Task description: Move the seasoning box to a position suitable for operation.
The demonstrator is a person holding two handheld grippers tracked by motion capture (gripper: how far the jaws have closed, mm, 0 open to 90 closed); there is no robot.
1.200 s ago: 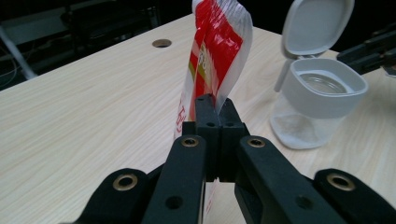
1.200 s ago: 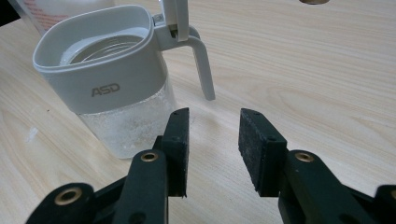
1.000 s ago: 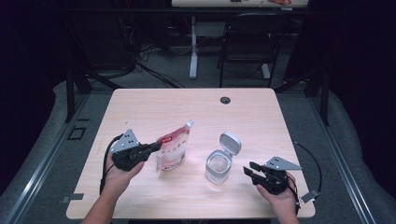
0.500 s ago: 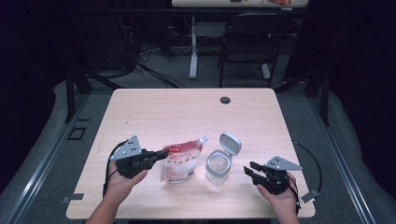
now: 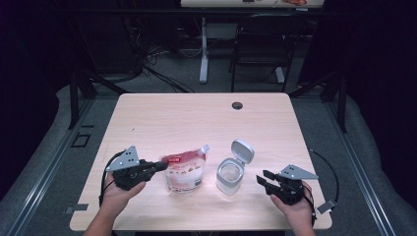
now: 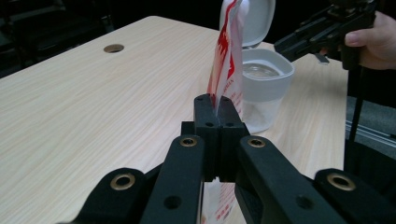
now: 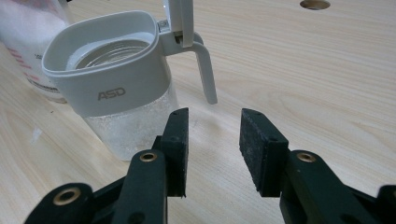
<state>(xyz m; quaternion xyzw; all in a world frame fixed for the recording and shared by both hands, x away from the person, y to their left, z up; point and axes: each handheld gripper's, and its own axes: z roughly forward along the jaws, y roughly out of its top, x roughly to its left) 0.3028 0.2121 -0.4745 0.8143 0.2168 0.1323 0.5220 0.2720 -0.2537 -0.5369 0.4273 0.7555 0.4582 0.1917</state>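
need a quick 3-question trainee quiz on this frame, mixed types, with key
1. True or false: the left gripper is shut on the pouch.
2. The jar has its lid: A) flipped open, B) closed, C) lying on the table.
3. Fill in: the right gripper has its jaws ____, holding nothing, beside the jar.

Key: 1 true; 2 A; 3 open.
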